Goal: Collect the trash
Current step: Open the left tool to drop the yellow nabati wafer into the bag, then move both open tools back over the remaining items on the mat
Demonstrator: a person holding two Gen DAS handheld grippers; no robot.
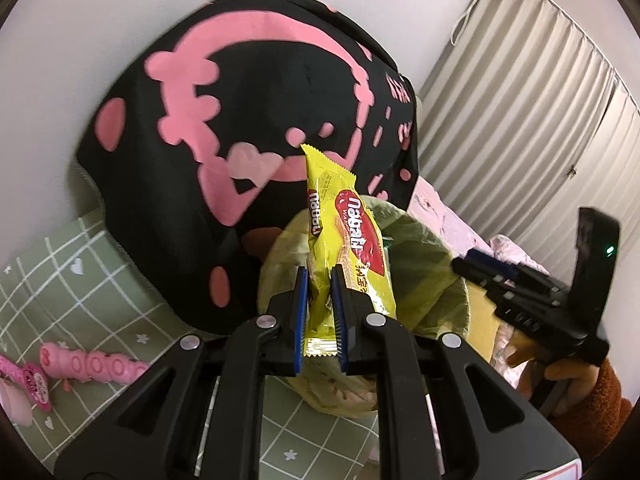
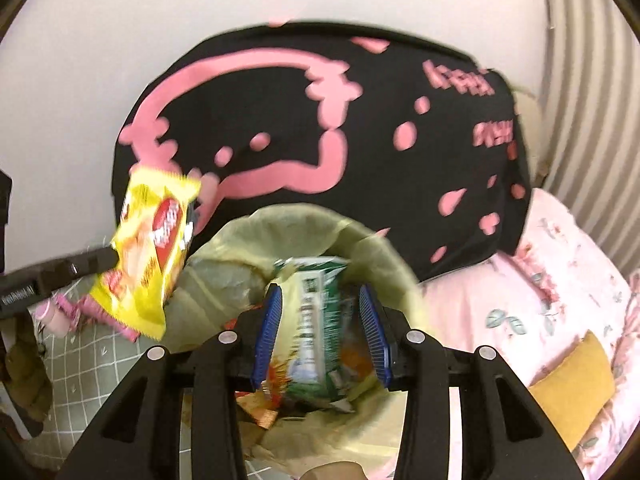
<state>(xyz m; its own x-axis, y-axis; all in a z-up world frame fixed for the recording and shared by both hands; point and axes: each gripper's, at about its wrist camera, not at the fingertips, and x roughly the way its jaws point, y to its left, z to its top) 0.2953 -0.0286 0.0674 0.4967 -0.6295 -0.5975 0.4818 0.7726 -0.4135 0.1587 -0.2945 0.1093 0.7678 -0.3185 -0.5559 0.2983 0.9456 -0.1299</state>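
Observation:
My left gripper (image 1: 319, 276) is shut on the lower end of a yellow wafer packet (image 1: 348, 232), which stands up above the near rim of a bin lined with a yellow-green bag (image 1: 432, 256). In the right wrist view the same packet (image 2: 148, 252) hangs at the bin's left side. My right gripper (image 2: 320, 292) is over the bin's mouth (image 2: 280, 216) with its jaws apart. A green packet (image 2: 316, 320) shows blurred between the blue pads (image 2: 268, 320) without being pressed, down among other wrappers in the bin. In the left wrist view the right gripper (image 1: 468, 264) is at the bin's right.
A black pillow with pink print (image 1: 240, 120) leans on the wall behind the bin. A green checked sheet (image 1: 60, 280) with pink toys (image 1: 92, 368) lies to the left. A pink floral quilt (image 2: 540, 300), a yellow cushion (image 2: 572, 384) and a curtain (image 1: 520, 120) are to the right.

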